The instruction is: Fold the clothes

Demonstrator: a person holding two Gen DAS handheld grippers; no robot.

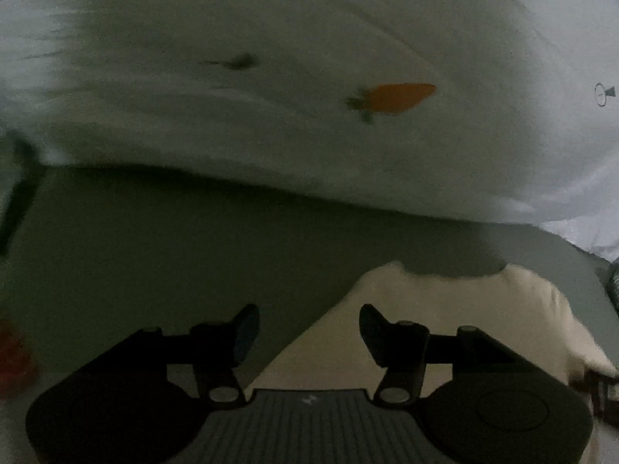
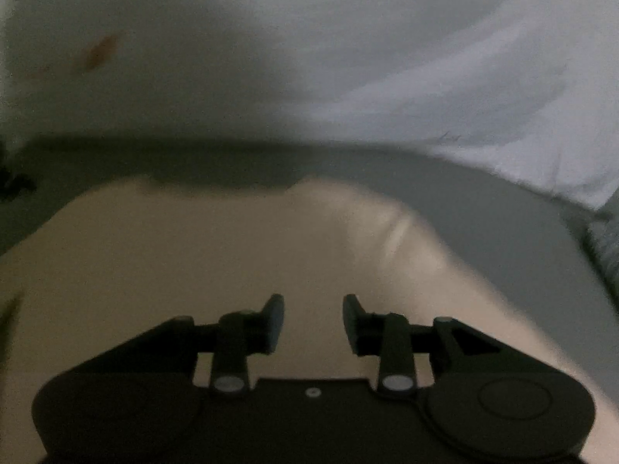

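Observation:
A cream garment (image 1: pixel 456 309) lies flat on a grey surface (image 1: pixel 154 251), its neckline edge toward the far side. In the left wrist view it fills the lower right. My left gripper (image 1: pixel 308 326) is open over the garment's left edge, with nothing between its fingers. In the right wrist view the cream garment (image 2: pixel 232 239) spreads across the lower half. My right gripper (image 2: pixel 313 319) is open just above the cloth, holding nothing. Both views are dim and blurred.
A white sheet (image 1: pixel 309 116) with an orange carrot print (image 1: pixel 398 98) bulges along the far side, also in the right wrist view as the white sheet (image 2: pixel 425 96). A red object (image 1: pixel 13 352) sits at the far left. Grey ribbed fabric (image 2: pixel 603 243) shows at the right edge.

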